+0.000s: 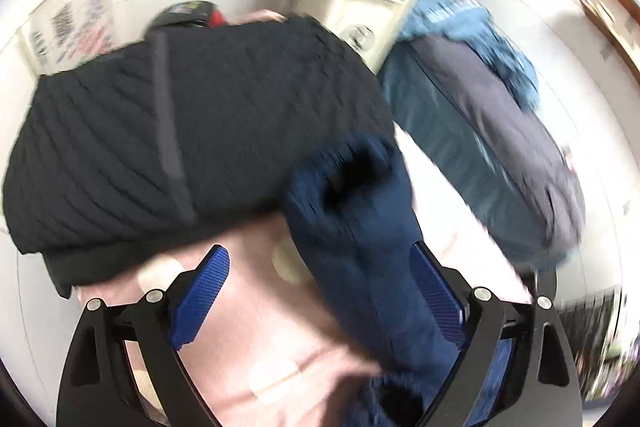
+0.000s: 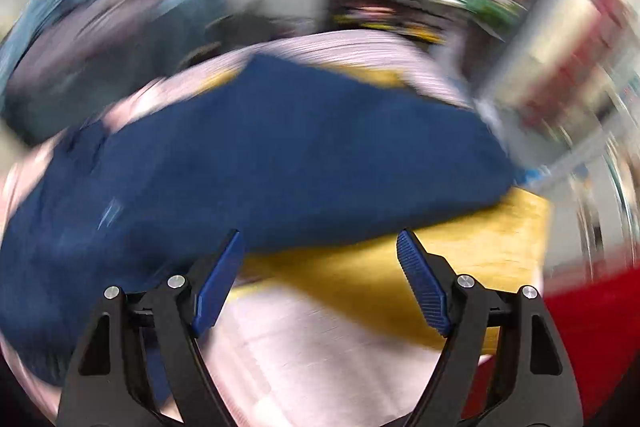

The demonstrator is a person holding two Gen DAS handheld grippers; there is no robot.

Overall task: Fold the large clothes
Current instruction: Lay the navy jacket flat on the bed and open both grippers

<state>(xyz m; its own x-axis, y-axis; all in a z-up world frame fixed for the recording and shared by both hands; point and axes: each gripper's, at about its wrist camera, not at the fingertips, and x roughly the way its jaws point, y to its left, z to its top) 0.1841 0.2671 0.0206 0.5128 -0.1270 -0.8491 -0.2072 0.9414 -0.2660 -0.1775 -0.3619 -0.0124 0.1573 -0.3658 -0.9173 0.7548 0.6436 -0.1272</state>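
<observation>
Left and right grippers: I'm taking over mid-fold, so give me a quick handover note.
Left gripper: jaws open, the navy garment's sleeve lying between them, not pinched.
Right gripper: jaws open and holding nothing, above the garment's near edge.
Things: navy garment spread over the pink surface and a yellow sheet; a black quilted garment lies folded beside it, more clothes heaped behind.
Done: the black one looks folded.
Left: the navy one still looks unfolded; the views are blurred, so check its layout.

Navy blue garment (image 2: pixel 280 147) lies spread flat across the pink surface (image 2: pixel 320 347).
</observation>
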